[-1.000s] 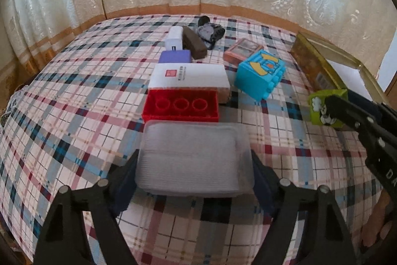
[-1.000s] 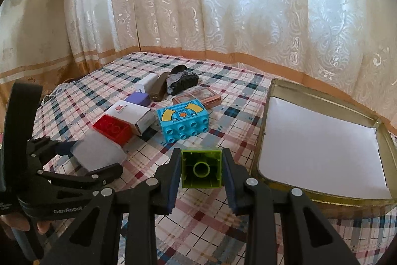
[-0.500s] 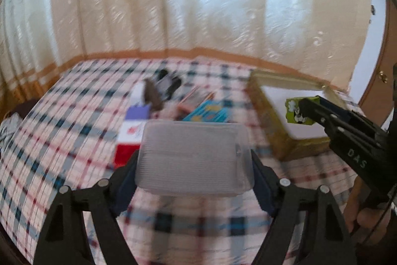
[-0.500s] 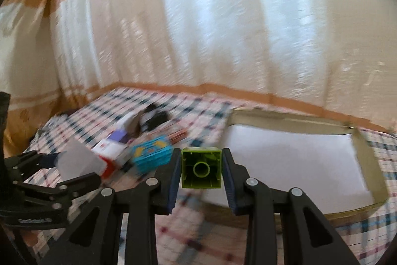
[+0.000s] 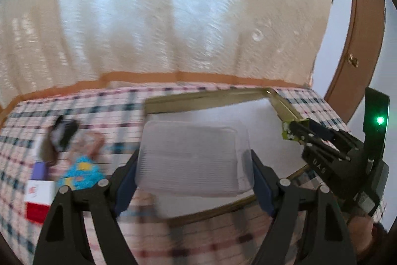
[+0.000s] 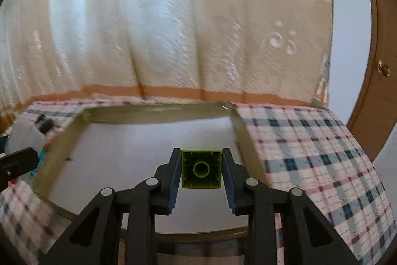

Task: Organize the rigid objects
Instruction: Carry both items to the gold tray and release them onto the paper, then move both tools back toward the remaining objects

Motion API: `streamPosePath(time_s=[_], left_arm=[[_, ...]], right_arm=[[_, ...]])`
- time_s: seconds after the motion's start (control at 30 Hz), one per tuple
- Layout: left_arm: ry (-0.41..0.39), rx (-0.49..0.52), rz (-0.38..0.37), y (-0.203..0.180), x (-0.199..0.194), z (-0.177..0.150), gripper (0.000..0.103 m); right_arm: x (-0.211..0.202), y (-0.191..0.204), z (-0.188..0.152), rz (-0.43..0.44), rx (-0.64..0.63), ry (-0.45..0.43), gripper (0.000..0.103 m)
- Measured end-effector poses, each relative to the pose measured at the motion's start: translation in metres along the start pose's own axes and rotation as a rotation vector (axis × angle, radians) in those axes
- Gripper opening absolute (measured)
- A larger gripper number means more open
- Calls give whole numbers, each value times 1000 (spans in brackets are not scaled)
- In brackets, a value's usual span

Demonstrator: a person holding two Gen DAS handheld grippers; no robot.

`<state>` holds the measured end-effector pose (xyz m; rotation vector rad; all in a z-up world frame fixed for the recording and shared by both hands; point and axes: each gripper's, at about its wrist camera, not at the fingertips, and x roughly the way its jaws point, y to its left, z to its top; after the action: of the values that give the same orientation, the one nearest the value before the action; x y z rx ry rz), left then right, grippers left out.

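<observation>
The left gripper is spread wide, its blue pads clamping the two short ends of a frosted plastic box held above the near-left part of the gold-rimmed tray. The right gripper pinches a green toy block narrowly between its fingers, hollow underside facing the camera, over the tray's white floor toward its right wall. Risks, as I judge them: the smooth box could slip from so wide a grip, either piece could catch the tray rim, and the two grippers, close together, could collide. A blue block and a white carton lie on the plaid cloth, outside the tray.
</observation>
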<state>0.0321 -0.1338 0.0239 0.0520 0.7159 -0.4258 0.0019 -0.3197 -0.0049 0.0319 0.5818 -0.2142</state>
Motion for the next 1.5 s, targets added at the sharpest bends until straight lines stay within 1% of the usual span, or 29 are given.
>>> streamPosePath(time_s=[0.07,0.17,0.37,0.43,0.53,0.57,0.6,0.63,0.67,0.7,0.73,0.83,0.9,1.0,1.07,1.23,1.3,1.37,1.43,1.5], left_arm=[[26,12,-1,-12,17,3,81],[72,6,-11,-23,41,4,81],[140,-27,-11,-27,71,0,81],[145,-31,-9,-26,74,-1,81],[141,-17,24,-27,77,-1,83],[135,-10,33,-26,76,-1,85],[124,-1,39,-26,75,-1,92],[110,6,49,-26,73,-1,99],[90,13,65,-26,69,0,101],[61,15,86,-25,65,0,103],[27,17,99,-25,59,1,103],[-18,19,104,-22,51,4,103],[-47,18,126,-21,48,4,103],[-85,31,167,-20,42,6,103],[-100,26,172,-19,39,7,103],[-141,17,180,-15,30,6,103],[-150,20,200,-12,27,3,103],[-171,18,227,-6,23,0,103],[-187,12,254,1,18,-3,103],[-203,7,274,11,12,-7,103]], right_arm=[[10,-6,-1,-17,3,28,34],[21,-14,-2,-11,28,67,34],[28,-3,-5,-23,-9,101,34],[29,-1,-6,-28,-23,99,34],[30,-3,-6,-22,-13,96,34],[30,-4,-6,-16,-8,95,35],[30,-4,-5,-11,-3,93,36],[29,-5,-5,-6,4,90,43],[29,-5,-5,-3,11,85,51],[28,-5,-4,-6,16,79,67],[25,-7,-4,-27,28,66,78],[12,-12,0,-3,70,-3,80],[6,-15,2,-7,94,-37,81],[0,-18,2,15,134,-71,82],[-3,-20,2,39,167,-89,82],[-7,-21,1,65,204,-116,82],[-8,-21,0,75,208,-132,82],[-13,-19,-1,64,203,-176,82],[-21,-16,-3,63,198,-252,82],[-28,-14,-4,63,193,-305,82]])
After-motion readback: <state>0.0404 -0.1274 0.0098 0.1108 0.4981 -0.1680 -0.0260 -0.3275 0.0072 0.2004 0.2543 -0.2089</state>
